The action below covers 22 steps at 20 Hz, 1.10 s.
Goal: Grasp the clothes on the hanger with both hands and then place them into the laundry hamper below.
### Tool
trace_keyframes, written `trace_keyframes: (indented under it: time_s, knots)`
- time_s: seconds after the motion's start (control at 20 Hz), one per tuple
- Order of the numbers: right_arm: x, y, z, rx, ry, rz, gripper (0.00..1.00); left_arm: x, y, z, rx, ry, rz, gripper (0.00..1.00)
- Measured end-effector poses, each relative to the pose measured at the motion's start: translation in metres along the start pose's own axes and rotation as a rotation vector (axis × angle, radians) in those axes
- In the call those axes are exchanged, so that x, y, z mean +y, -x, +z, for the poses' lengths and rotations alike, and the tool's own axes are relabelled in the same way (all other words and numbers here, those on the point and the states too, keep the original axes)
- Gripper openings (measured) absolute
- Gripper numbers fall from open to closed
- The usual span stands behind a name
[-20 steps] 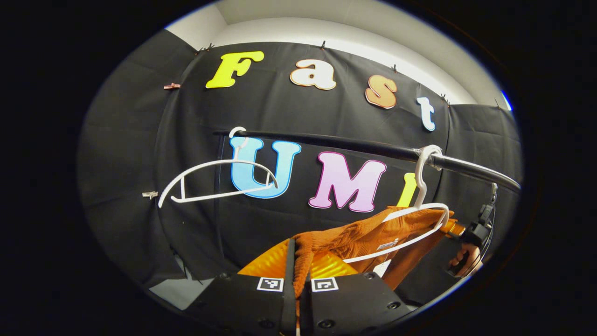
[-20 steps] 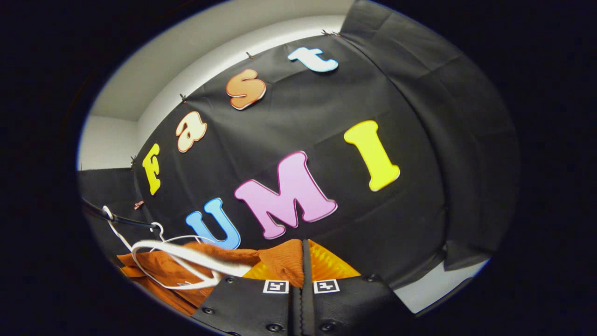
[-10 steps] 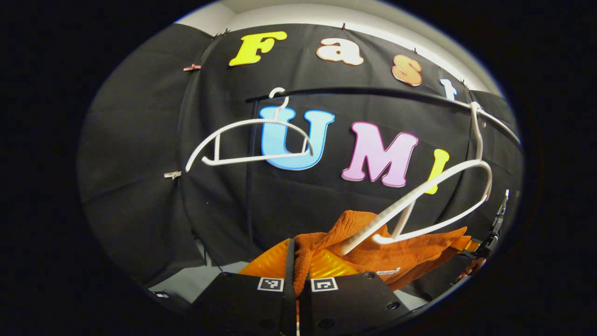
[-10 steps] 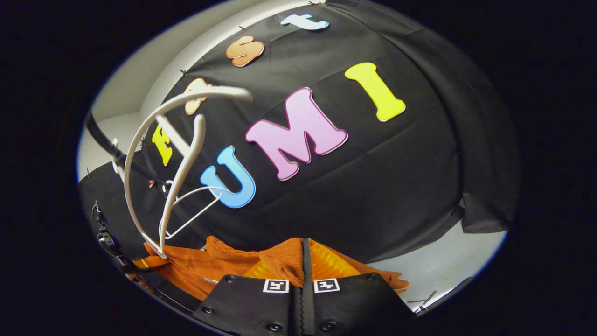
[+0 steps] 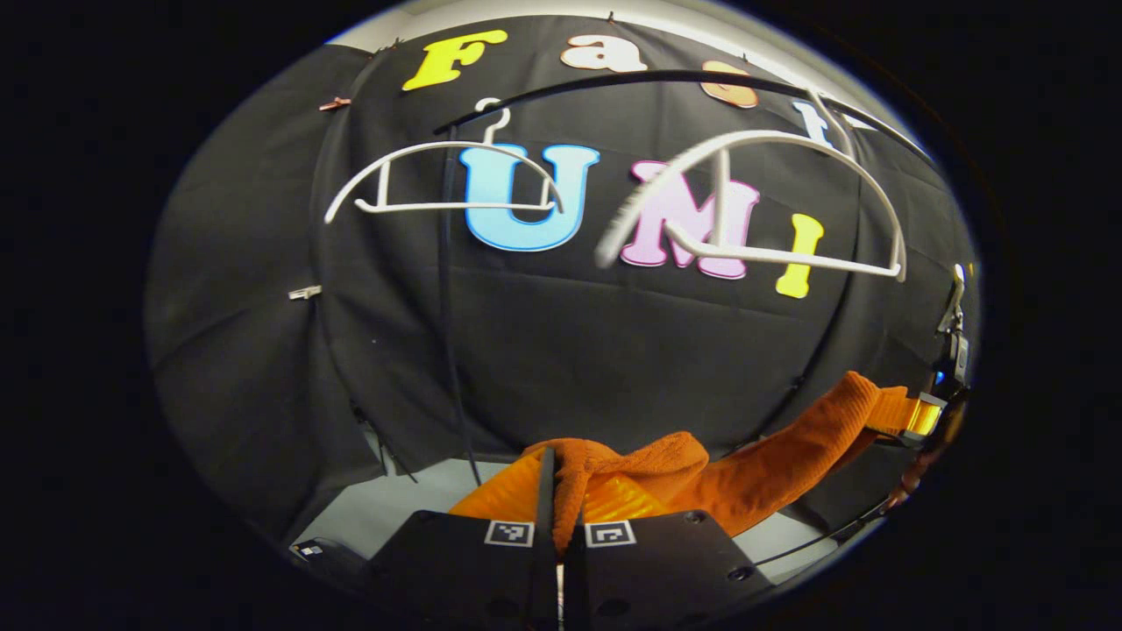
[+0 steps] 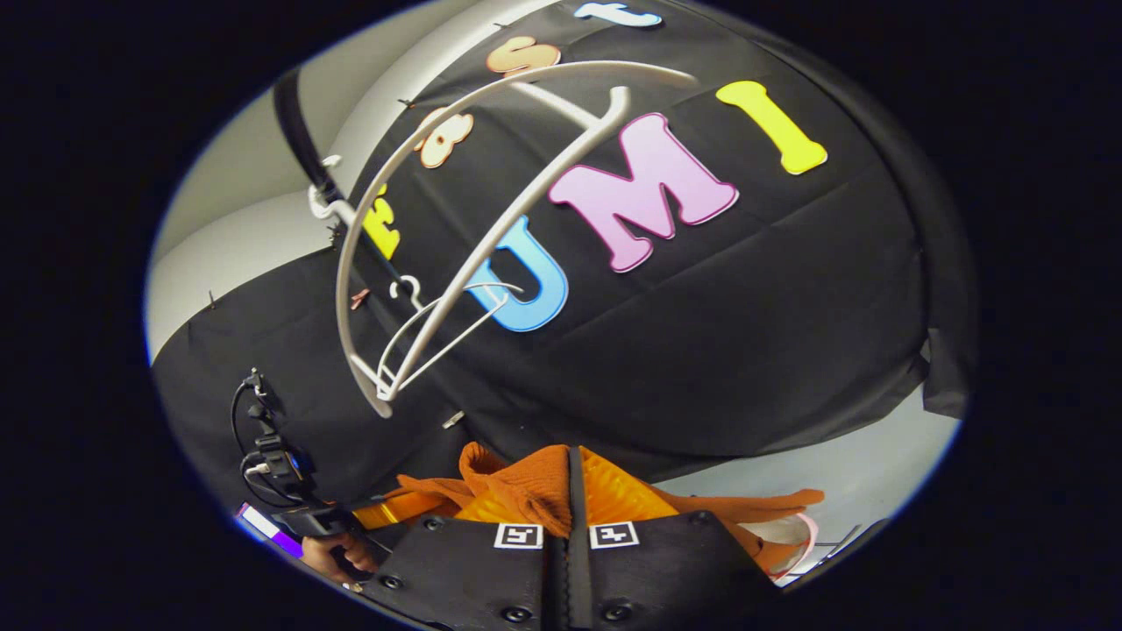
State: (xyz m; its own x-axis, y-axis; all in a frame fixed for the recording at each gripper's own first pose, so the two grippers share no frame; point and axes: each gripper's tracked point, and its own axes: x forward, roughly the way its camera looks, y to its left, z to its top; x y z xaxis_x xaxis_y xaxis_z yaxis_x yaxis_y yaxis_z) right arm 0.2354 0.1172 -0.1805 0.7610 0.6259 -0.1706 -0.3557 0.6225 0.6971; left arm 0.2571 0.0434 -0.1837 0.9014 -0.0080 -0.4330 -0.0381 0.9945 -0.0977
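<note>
- While the orange garment point(image 5: 771, 464) sags in a band between the two tools, the left gripper point(image 5: 555, 491) has both fingers pressed together on one bunched end of it, at the bottom of the left gripper view.
- The right gripper point(image 6: 570, 491) likewise pinches a fold of the same cloth point(image 6: 526, 482) between closed fingers in the right gripper view; a loose end trails off to its right.
- In the left gripper view the other tool point(image 5: 929, 412) shows far off at the right edge, the cloth's far end at its tip.
- The garment is off both hangers: the nearer white hanger point(image 5: 771, 193) is bare and blurred, the farther white hanger point(image 5: 438, 175) bare too, both hooked on the black rail point(image 5: 631, 79).
- The hamper's pale rim point(image 6: 793, 539) peeks out low at the right of the right gripper view.
- As for readable writing, each tool carries only small square black-and-white markers point(image 5: 509, 533); no brand or label can be made out on the garment.
</note>
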Motion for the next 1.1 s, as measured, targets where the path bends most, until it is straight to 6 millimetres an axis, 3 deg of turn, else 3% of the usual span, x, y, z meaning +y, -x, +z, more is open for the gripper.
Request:
trace_keyframes:
  time_s: [0.2, 0.35, 0.5, 0.75, 0.9, 1.1]
  knots:
    - [0.051, 0.006, 0.012, -0.029, 0.047, 0.089, 0.05, -0.035, 0.008, 0.023, -0.047, 0.002, -0.071, 0.07]
    - [0.065, 0.006, 0.016, -0.022, 0.075, 0.094, 0.05, -0.057, 0.013, 0.039, -0.095, -0.018, -0.112, 0.07]
    - [0.037, 0.003, -0.006, 0.038, 0.132, 0.018, 0.05, -0.068, -0.003, 0.013, -0.057, -0.039, -0.127, 0.07]
    - [-0.05, -0.002, -0.076, 0.175, 0.198, -0.162, 0.05, -0.089, -0.039, -0.067, 0.037, -0.084, -0.167, 0.07]
    - [-0.095, -0.004, -0.115, 0.283, 0.263, -0.269, 0.05, -0.09, -0.064, -0.115, 0.125, -0.108, -0.168, 0.07]
    - [-0.151, 0.011, -0.157, 0.426, 0.322, -0.42, 0.06, -0.09, -0.086, -0.179, 0.274, -0.105, -0.142, 0.08]
